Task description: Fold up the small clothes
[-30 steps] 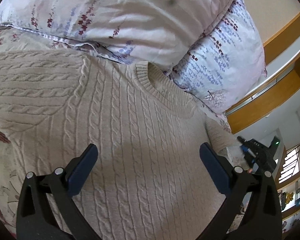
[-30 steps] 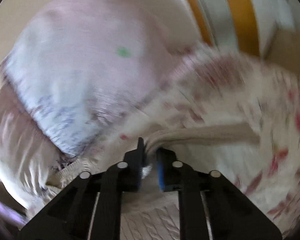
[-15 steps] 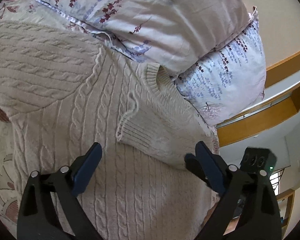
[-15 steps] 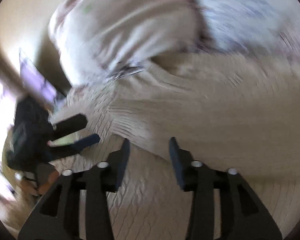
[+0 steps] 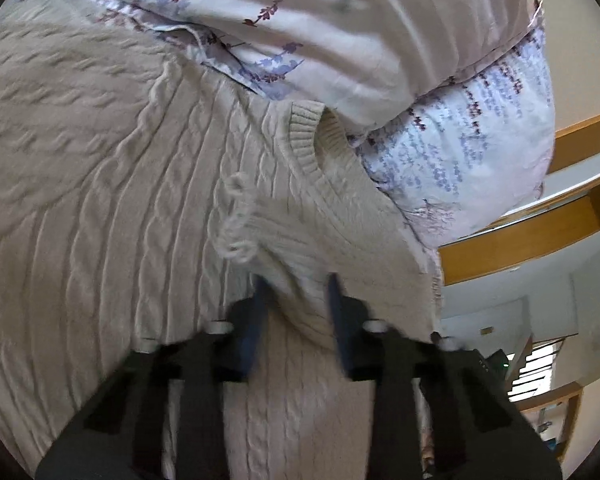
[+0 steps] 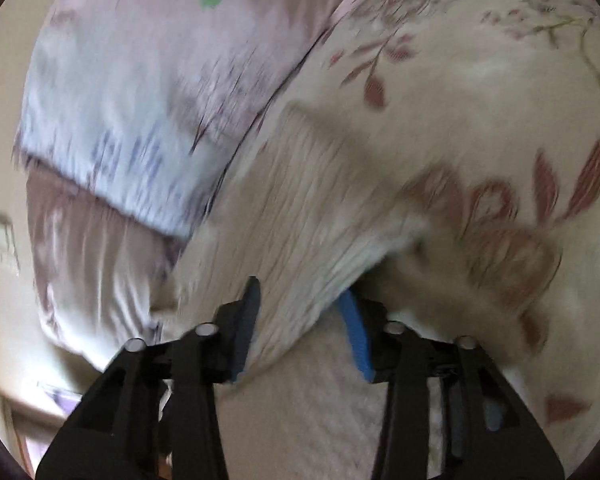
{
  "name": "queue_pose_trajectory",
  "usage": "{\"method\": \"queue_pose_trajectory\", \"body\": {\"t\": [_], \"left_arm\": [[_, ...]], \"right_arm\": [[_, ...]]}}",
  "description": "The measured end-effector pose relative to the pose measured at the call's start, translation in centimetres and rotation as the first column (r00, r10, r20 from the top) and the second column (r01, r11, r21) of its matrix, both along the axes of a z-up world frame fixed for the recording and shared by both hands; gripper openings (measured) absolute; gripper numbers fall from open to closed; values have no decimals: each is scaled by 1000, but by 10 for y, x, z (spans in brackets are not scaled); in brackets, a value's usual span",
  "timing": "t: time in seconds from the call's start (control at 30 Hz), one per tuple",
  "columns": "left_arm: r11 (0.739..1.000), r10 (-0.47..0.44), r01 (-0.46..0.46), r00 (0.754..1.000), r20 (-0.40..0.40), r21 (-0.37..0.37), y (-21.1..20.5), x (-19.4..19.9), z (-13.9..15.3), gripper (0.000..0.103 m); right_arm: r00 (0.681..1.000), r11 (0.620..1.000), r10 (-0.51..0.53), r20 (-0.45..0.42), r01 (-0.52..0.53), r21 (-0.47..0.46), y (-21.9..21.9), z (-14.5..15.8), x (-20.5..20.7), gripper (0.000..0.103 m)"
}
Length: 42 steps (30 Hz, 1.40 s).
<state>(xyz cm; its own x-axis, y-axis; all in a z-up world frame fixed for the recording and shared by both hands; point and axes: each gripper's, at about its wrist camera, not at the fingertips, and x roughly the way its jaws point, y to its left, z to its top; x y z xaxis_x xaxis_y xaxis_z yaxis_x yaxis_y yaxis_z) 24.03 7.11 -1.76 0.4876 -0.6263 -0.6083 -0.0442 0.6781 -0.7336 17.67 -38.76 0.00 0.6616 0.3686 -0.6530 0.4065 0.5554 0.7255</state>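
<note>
Floral bedding [image 6: 480, 92] carries a cream cable-knit sweater [image 5: 100, 200] spread flat, its neckline toward the pillows [image 5: 380, 40] at 12 o'clock. One sleeve [image 5: 300, 240] lies folded across the chest, cuff at centre, likely to narrow the garment for folding. At 6 o'clock the left hand-held gripper [image 5: 296, 300] has its fingers part-closed around that sleeve; whether it pinches, I cannot tell. The right hand-held gripper [image 6: 300, 312] straddles a ribbed fold [image 6: 300, 220], blurred, grip uncertain

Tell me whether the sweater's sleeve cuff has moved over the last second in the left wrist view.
Yes. The sleeve cuff, absent a second ago, now lies folded across the sweater chest just below the collar, with the left claw around the sleeve.
</note>
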Motion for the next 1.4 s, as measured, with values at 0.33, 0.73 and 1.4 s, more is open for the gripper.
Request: {"method": "queue_pose_trajectory", "body": {"t": [0.33,0.73,1.4], "left_arm": [[983,-46,29,995,91,183,13,8,16,6],[988,-12,2,998,66,152,24,-27,11,7],[982,85,-106,987,134,154,99,-79,31,65]], "right_arm": [[994,982,-22,107,41,-182,26,16,-6,11],[991,982,-45,128,68,-177,26,20,-25,11],[989,948,25,145,23,-319,38,43,-37,44]]}}
